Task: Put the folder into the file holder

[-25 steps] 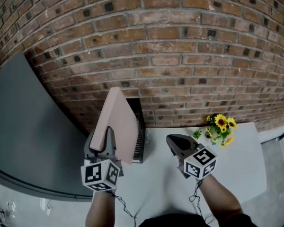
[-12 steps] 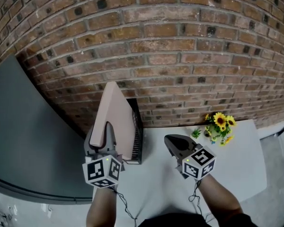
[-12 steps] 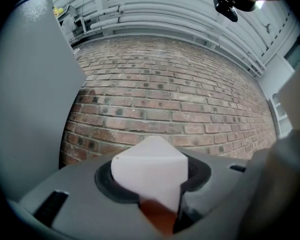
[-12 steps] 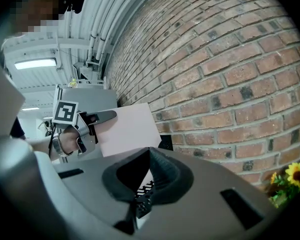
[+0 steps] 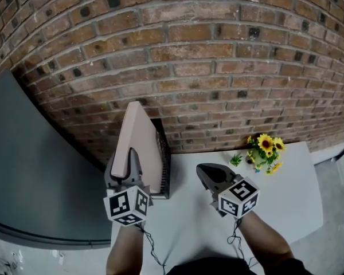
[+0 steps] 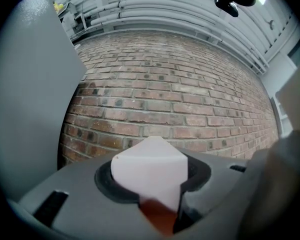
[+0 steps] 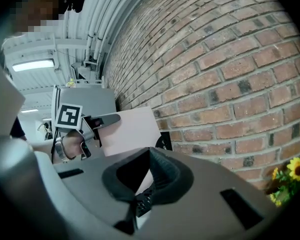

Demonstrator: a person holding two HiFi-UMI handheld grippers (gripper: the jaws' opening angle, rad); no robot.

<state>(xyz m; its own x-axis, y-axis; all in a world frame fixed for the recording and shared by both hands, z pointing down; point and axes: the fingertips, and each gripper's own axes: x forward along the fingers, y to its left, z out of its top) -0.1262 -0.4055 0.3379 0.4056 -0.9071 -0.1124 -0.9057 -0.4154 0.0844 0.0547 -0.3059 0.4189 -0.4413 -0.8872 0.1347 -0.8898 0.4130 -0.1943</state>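
Since the earlier frame, the pink folder (image 5: 142, 136) has been brought a little lower and closer to the black mesh file holder (image 5: 164, 160), whose left side is now overlapped by it. The folder is kept upright, clamped near its lower edge by the fingers of the left gripper (image 5: 128, 166). The right gripper (image 5: 209, 175) is held above the white tabletop (image 5: 292, 193), its fingers closed on nothing.

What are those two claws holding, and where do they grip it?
The left gripper clamps the pink folder by its near edge; the right gripper is shut and empty.
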